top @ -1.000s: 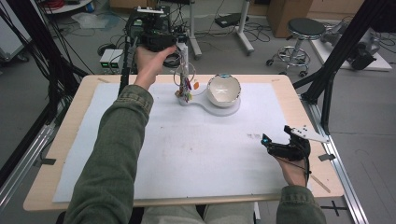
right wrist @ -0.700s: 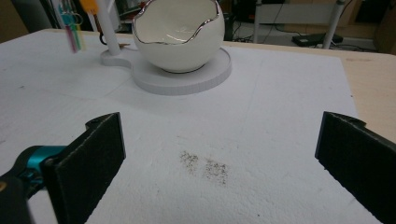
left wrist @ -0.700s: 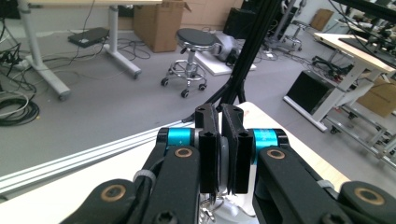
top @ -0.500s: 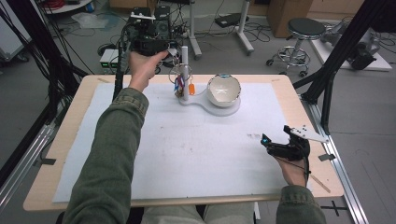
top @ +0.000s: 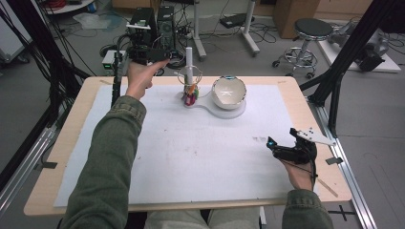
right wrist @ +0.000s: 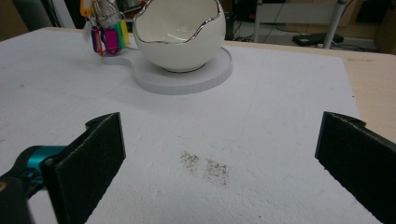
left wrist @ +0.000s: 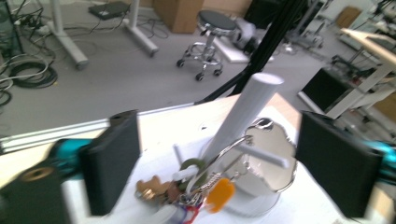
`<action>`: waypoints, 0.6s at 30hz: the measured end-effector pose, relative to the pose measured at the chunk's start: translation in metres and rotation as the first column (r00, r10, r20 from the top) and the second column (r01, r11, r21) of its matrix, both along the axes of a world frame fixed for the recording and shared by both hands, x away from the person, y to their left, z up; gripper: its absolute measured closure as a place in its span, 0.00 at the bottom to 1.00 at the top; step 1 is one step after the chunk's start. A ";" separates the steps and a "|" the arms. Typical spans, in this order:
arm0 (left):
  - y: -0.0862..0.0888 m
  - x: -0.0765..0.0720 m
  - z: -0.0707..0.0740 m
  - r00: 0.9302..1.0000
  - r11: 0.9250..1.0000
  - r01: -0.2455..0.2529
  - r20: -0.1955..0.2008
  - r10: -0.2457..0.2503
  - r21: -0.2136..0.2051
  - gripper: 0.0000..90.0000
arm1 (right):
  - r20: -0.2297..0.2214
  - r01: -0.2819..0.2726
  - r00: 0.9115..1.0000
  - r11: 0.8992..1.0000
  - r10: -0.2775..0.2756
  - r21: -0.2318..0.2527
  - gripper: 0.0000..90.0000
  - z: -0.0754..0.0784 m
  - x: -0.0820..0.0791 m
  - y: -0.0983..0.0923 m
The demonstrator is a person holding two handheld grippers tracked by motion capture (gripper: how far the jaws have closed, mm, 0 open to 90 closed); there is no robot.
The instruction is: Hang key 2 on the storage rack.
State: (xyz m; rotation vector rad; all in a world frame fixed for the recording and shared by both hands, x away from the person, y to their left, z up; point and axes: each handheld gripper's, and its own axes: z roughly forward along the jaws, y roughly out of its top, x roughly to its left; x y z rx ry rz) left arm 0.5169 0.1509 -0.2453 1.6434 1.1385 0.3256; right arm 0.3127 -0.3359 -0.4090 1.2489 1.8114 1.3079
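My left gripper (top: 145, 53) stands at the far left of the table (top: 76, 107), just beside the white stand (top: 189, 59). Its jaws have just been opening and now stand spread wide; the left gripper view shows nothing between the pads. A second ago the same jaws were pressed together at the top of the post, with the key bunch at their tips.

The key bunch (left wrist: 187, 189) now hangs at the foot of the post, its ring (left wrist: 219, 156) looped around the post and caught on the short pegs. The coloured tags (top: 191, 93) rest low against the base, touching it. I judge the release complete: the keys bear on the stand and not on me.

The egg-shaped bowl (top: 229, 91) sits on the wide end of the same base, just beside the keys and apart from them.

My right gripper (top: 279, 149) lies near the right edge of the table, jaws spread, nothing between them, well apart from the stand. It is in the same place as a second ago.

The left hand's next move, in my judgement, is a clean withdrawal without snagging the ring.
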 end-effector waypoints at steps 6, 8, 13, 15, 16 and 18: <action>-0.003 -0.010 -0.004 1.000 0.997 0.025 -0.009 -0.025 0.067 0.02 | 0.003 0.007 1.000 1.000 -0.007 0.001 0.01 0.000 -0.001 0.000; -0.003 -0.012 -0.006 1.000 0.996 0.031 -0.006 -0.031 0.082 0.02 | 0.005 0.007 1.000 1.000 -0.007 -0.002 0.01 0.001 -0.001 -0.001; -0.002 -0.018 -0.007 0.999 0.995 0.042 0.004 -0.042 0.086 0.02 | 0.007 0.012 1.000 1.000 -0.012 0.000 0.01 0.001 -0.003 -0.001; -0.003 -0.021 -0.007 0.999 0.994 0.041 0.015 -0.043 0.102 0.02 | 0.006 0.011 1.000 1.000 -0.011 -0.002 0.01 0.001 -0.003 -0.001; -0.004 -0.022 -0.007 0.999 0.993 0.039 0.020 -0.042 0.110 0.02 | 0.007 0.011 1.000 1.000 -0.011 -0.003 0.01 0.001 -0.003 -0.001; -0.004 -0.024 -0.008 0.999 0.991 0.033 0.026 -0.037 0.126 0.02 | 0.004 0.014 1.000 1.000 -0.014 0.000 0.01 0.001 -0.003 -0.002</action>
